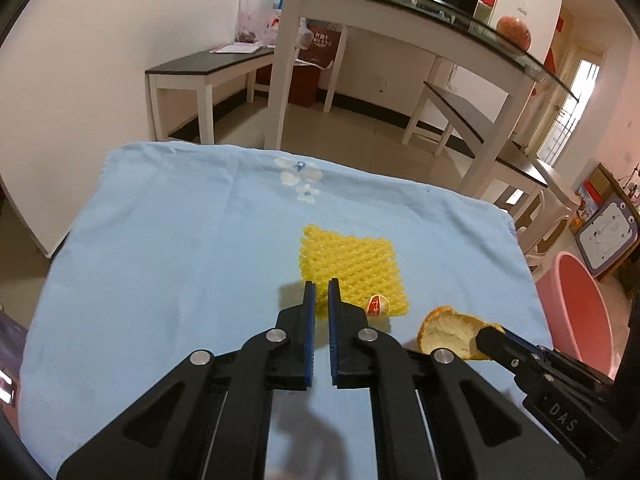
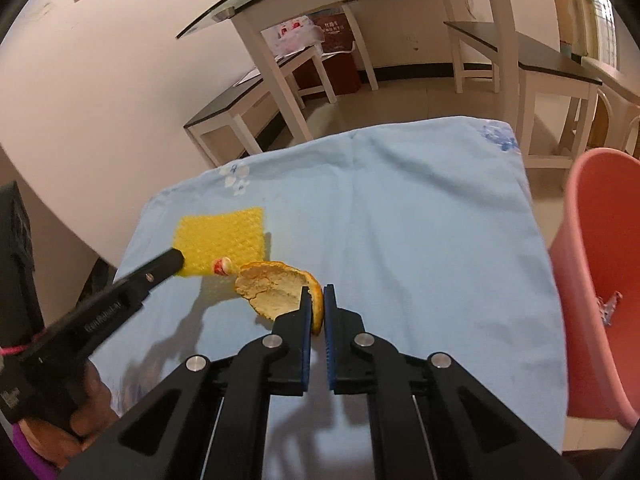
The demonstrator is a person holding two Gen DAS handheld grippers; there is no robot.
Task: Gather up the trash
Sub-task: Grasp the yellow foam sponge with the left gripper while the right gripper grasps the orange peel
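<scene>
Taking the yellow foam net (image 1: 352, 268) as the landmark on the blue cloth (image 1: 180, 260), 3 pieces of trash are seen: the net itself, a small red-and-white wrapper (image 1: 378, 306) touching its near right corner, and an orange peel (image 2: 276, 292) just beside that corner, further to the right. The peel is pinched at its rim between the nearly closed fingers of the right gripper (image 2: 317, 294). The left gripper (image 1: 322, 288) is held at the net's near left corner with its fingers narrowed to a slim gap; whether the foam is actually clamped cannot be told. The pickup step is judged to be in hand, with nothing yet binned from this pair. Next, the peel would need to be lifted clear and carried well to the right of the net, over the pink bin (image 2: 600, 280) beside the cloth, then released.
</scene>
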